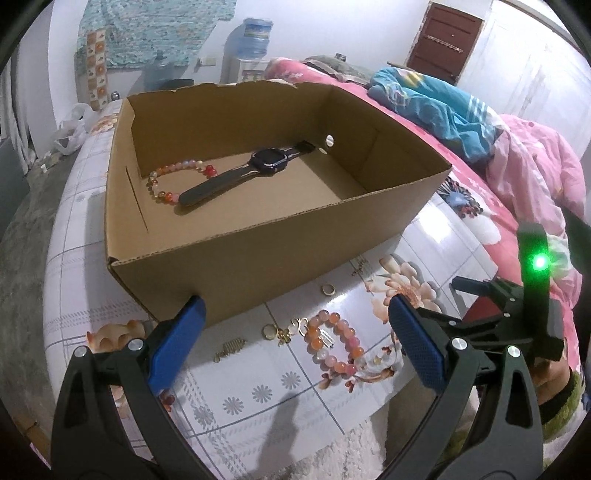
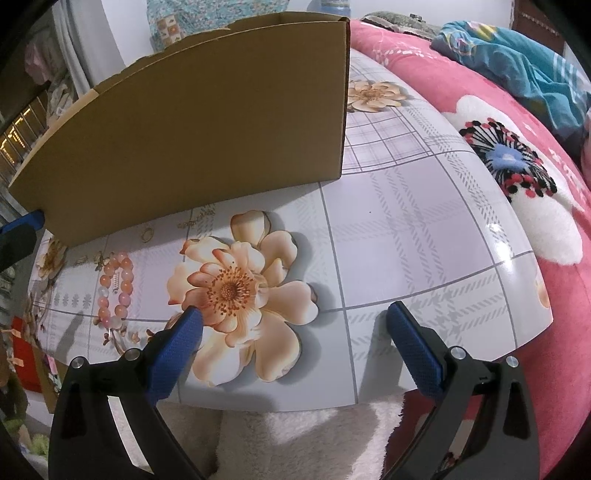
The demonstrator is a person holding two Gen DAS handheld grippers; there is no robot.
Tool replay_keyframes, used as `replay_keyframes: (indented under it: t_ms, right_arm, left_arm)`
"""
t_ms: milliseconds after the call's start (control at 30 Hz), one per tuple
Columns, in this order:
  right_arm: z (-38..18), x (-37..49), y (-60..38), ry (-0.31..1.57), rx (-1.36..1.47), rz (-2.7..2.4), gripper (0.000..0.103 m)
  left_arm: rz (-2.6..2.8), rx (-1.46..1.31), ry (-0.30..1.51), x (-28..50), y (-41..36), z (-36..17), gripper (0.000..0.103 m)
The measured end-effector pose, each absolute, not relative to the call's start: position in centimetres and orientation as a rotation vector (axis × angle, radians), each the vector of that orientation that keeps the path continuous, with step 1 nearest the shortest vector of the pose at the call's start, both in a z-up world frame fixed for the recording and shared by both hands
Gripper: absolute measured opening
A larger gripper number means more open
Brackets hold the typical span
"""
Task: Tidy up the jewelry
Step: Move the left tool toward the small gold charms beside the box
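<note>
Left gripper (image 1: 295, 314) and right gripper (image 2: 293, 317): jaws wide apart, holding nothing. Watch (image 1: 240, 171) and bead bracelet (image 1: 173, 181) inside cardboard box (image 1: 258, 243). Second bracelet (image 1: 334, 341), ring (image 1: 327, 289) near tabletop (image 2: 406, 229) front edge.

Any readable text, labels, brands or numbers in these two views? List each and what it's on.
None can be read.
Water jug: its label is blurred, no words legible.
Smartwatch in the cardboard box: screen dark, no digits or brand visible.
Box walls: plain, no print in either view.
Floral table cover: pattern only, no lettering.
Left tool and right tool: no markings visible.
</note>
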State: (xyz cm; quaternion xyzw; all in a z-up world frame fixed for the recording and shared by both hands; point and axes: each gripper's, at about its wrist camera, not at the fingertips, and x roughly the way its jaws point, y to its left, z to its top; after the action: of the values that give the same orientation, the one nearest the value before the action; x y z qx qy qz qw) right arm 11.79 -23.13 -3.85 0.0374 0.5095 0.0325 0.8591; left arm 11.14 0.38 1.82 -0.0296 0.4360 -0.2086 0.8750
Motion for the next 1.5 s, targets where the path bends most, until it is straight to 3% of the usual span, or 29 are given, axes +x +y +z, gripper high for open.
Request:
replay_keyframes:
  t_ms: [833,1267,1433,1500]
  right_arm:
    - [-3.6,11.7,-23.8,1.036,0.134,0.092,0.097]
    - [-3.5,10.9,-25.7,0.951,0.273,0.206,0.097]
    - [-3.1,11.3,-25.9,0.972,0.305,0.216,0.097]
    - [-2.9,11.4,-25.9,0.971,0.331,0.207,0.097]
  left_arm:
    - [-0.419,-0.062,0.893,12.3,-0.5,1.5,0.096]
    - [-0.291,-0.025,0.838,7.5,4.9,1.5,0.096]
    - [-0.292,0.045,0.824,6.5,5.0,0.6,0.094]
    - [-0.310,0.078,0.816,6.4,4.6,0.5,0.084]
